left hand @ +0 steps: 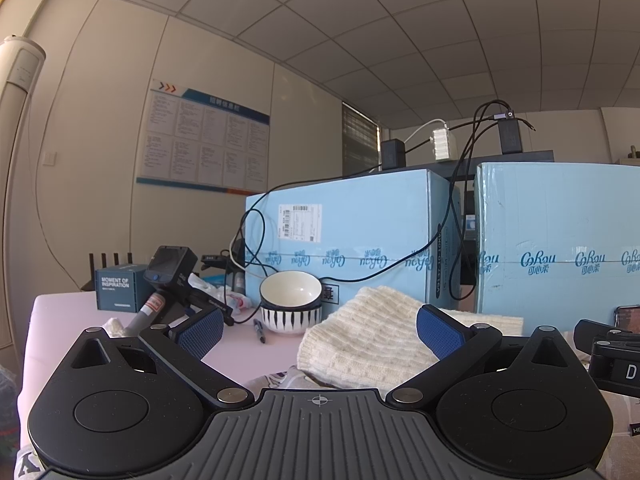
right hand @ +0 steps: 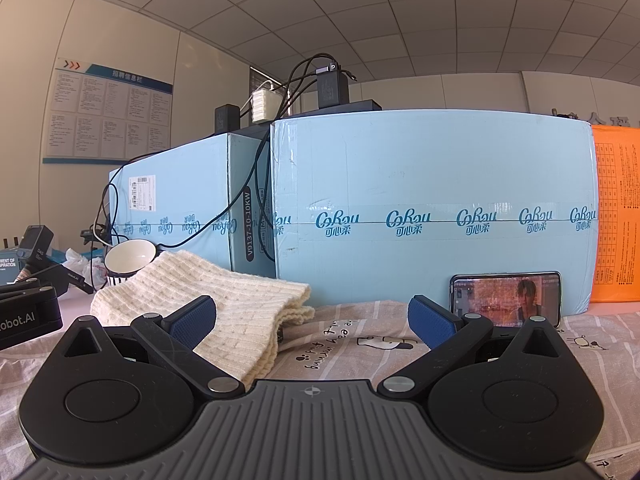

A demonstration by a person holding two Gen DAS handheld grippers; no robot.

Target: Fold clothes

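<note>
A folded cream knit sweater [left hand: 360, 336] lies on the table, seen also in the right wrist view [right hand: 208, 300]. Under and in front of it spreads a pale pink printed garment [right hand: 360, 348] with cartoon drawings and writing; a small part shows in the left wrist view [left hand: 276, 380]. My left gripper [left hand: 320, 330] is open and empty, low over the table, its blue pads either side of the sweater's near edge. My right gripper [right hand: 312, 322] is open and empty above the pink garment, its left pad [right hand: 192, 324] in front of the sweater.
Two light blue cartons [right hand: 432, 208] stand at the back, with chargers and cables on top. A stacked striped bowl [left hand: 291, 304], a marker [left hand: 259, 330], a handheld device [left hand: 168, 276] and a dark box [left hand: 120, 288] sit left. A phone [right hand: 506, 298] leans against the carton. An orange sheet [right hand: 618, 216] stands at right.
</note>
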